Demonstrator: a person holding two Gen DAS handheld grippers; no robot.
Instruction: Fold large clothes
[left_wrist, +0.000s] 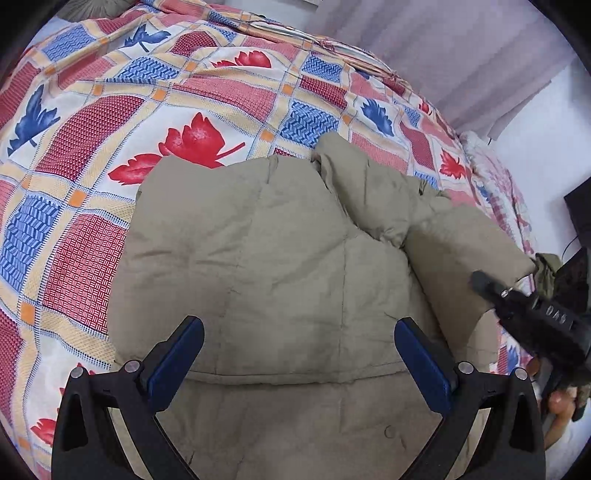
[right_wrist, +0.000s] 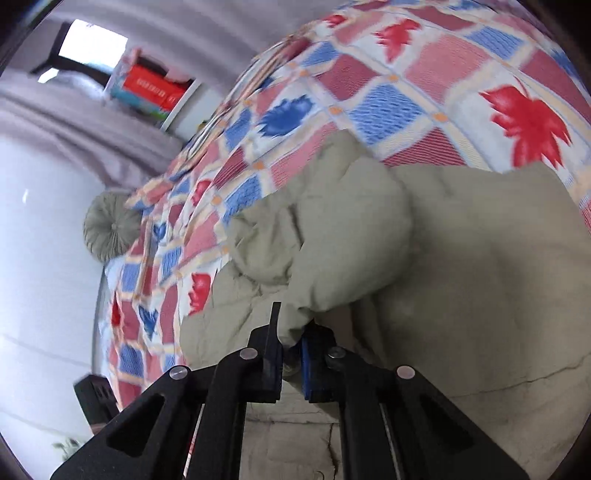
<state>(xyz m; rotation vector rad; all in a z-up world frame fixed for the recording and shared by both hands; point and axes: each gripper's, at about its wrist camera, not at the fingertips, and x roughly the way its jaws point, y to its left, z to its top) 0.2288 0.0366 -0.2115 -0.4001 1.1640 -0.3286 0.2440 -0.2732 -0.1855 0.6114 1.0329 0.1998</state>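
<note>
In the left wrist view the left gripper (left_wrist: 299, 354) hangs low over the near part of the jacket (left_wrist: 266, 258), its blue-padded jaws spread wide with nothing between them, only khaki quilting under the gap. The jacket lies spread on the bedsheet (left_wrist: 92, 122), near the bed's close edge, its padded body fairly flat and a puffy sleeve (left_wrist: 373, 199) folded across the upper right.

At the right edge of that view the right gripper (left_wrist: 517, 291) holds the sleeve cuff, with part of the person's hand (left_wrist: 557, 402) showing below it. From the right wrist view, the right gripper (right_wrist: 291, 350) is clenched on a bunched piece of the sleeve (right_wrist: 332, 240), the fabric pinched between the narrow jaws and rising in a fat roll away from them. The rest of the jacket (right_wrist: 480, 277) lies flat to the right.

Beyond the jacket the bedsheet (right_wrist: 424, 74), checked in red and blue with leaf prints, runs to the far side. A round cushion (right_wrist: 110, 225) sits off the bed's edge, and curtains (left_wrist: 461, 55) hang behind
</note>
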